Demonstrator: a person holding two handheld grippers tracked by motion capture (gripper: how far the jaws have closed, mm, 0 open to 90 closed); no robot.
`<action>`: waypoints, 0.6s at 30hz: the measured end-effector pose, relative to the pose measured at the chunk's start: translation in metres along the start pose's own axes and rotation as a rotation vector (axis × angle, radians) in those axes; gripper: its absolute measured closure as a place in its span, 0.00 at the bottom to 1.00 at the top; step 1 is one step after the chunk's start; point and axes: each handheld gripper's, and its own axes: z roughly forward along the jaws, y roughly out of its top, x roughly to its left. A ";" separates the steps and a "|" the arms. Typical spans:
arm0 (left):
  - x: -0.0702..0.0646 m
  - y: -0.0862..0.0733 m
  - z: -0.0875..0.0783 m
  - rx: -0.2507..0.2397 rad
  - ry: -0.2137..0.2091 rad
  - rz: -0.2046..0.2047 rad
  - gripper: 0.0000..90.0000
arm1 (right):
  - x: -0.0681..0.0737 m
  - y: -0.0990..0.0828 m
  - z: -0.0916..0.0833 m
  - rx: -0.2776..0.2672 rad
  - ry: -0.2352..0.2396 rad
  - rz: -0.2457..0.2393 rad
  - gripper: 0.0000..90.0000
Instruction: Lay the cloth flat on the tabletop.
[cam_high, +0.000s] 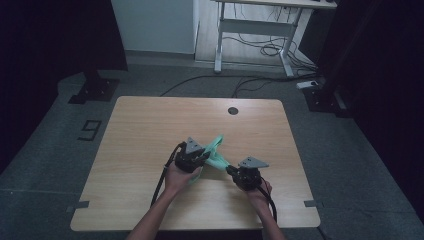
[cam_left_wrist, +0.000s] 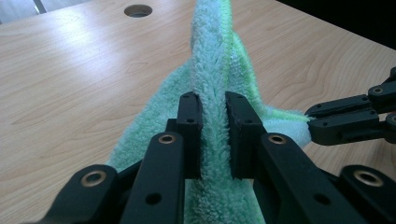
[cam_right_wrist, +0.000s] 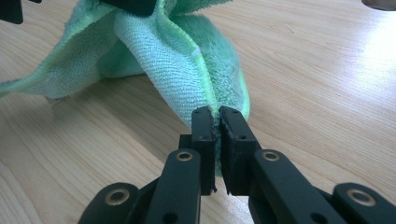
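A mint-green terry cloth (cam_high: 216, 150) is lifted off the wooden table (cam_high: 145, 130) between my two grippers, and part of it still trails on the wood. In the left gripper view, my left gripper (cam_left_wrist: 213, 112) is shut on a thick upright fold of the cloth (cam_left_wrist: 212, 51). The right gripper (cam_left_wrist: 312, 122) nips the cloth's edge at the right of that view. My right gripper (cam_right_wrist: 218, 116) is shut on a thin hemmed corner of the cloth (cam_right_wrist: 159, 56). From above, the left gripper (cam_high: 204, 158) and right gripper (cam_high: 229, 169) sit close together near the table's middle.
A round cable hole (cam_high: 232, 110) lies near the table's far edge. Behind the table stand a white desk frame (cam_high: 255, 27), loose cables (cam_high: 260, 50) on the floor and black stand bases (cam_high: 95, 90) at both sides.
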 end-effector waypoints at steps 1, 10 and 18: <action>0.000 -0.001 0.001 0.004 0.003 0.002 0.86 | 0.000 0.000 0.000 0.000 0.001 0.001 0.94; 0.001 -0.002 -0.003 -0.009 0.012 0.001 0.86 | -0.005 -0.002 0.000 0.008 -0.012 0.017 0.94; 0.006 -0.002 -0.010 -0.031 0.018 -0.001 0.87 | -0.011 -0.003 -0.002 0.004 -0.047 0.035 0.94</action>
